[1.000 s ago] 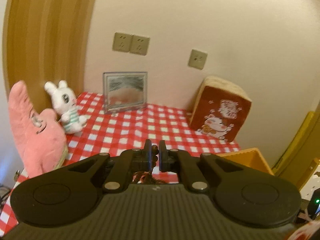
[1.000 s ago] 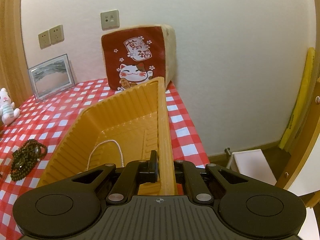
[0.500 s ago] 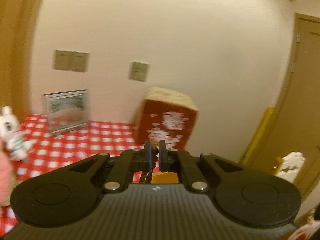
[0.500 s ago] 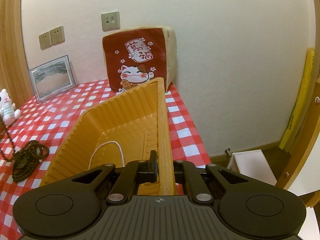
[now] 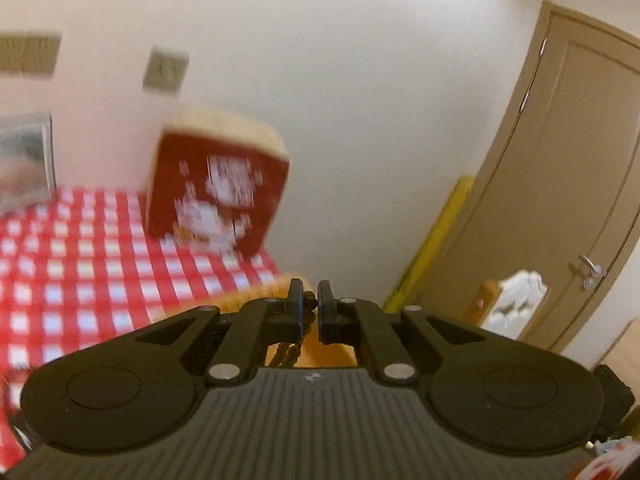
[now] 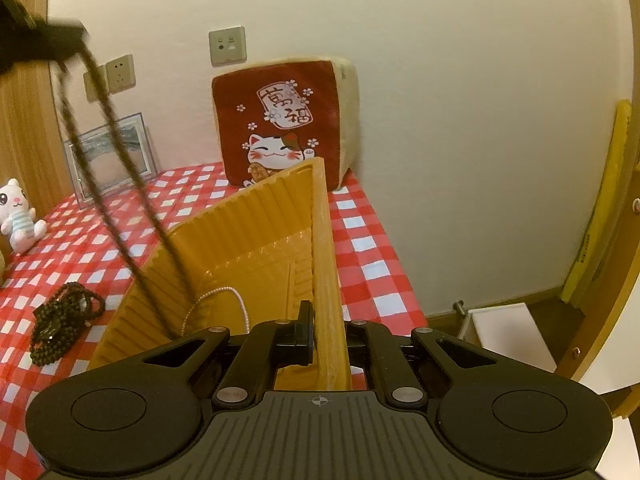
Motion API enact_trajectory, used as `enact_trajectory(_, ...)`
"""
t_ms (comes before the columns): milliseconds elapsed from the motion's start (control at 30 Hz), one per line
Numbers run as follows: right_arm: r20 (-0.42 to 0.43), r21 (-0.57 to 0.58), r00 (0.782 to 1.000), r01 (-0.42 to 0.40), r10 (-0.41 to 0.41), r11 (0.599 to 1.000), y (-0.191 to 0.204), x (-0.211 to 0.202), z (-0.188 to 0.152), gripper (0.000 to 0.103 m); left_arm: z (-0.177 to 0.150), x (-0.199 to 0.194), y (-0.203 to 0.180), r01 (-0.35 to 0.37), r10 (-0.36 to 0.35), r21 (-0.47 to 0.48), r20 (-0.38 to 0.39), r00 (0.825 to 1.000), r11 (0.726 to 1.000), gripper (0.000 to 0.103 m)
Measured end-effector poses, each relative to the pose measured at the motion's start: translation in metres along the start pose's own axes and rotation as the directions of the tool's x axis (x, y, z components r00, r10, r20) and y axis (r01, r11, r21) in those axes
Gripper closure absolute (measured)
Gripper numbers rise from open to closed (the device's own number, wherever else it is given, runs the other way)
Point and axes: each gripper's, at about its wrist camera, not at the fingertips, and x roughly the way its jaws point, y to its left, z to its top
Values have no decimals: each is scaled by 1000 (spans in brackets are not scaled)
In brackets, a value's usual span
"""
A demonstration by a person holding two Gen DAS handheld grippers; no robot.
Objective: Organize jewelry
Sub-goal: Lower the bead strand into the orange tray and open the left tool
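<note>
A: Red-checked tablecloth [image 6: 360,244], cream wall [image 6: 460,80], door [image 5: 560,184] at right. Where's the jewelry?

B: Left gripper [image 5: 308,308] pinches a brown bead necklace [image 6: 108,120] hanging into the yellow basket [image 6: 240,232]; right gripper [image 6: 320,332] clamps the basket's right rim.

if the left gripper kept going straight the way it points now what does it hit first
Probably the bare wall. The left gripper, shut on the dark bead necklace, points above the orange tray and right of the red cushion; blur leaves depth uncertain.

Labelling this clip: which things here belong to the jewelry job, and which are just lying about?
Job: brown bead strand in left gripper; orange bin in right gripper; pearl necklace; dark beads.
Idle: cat cushion; plush; picture frame.
</note>
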Motion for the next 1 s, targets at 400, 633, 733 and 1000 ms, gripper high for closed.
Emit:
enact_trajectory(400, -8, 5, 1000, 2, -2, 1000, 2, 1, -2, 98, -75, 60, 12, 4, -35, -135, -231, 972, 991, 98)
enact_trajectory(633, -12, 2, 1000, 3, -3, 1000, 3, 4, -3, 98, -87, 74, 19, -23, -19, -146, -275, 961, 989, 98)
enact_trajectory(733, -13, 2, 1000, 4, -4, 1000, 3, 5, -3, 98, -85, 76, 20, -42, 2, -142, -271, 962, 989, 96)
enact_trajectory(1000, -13, 2, 1000, 4, -4, 1000, 3, 4, -3, 98, -74, 68, 27, -91, 58, -131, -236, 970, 987, 75)
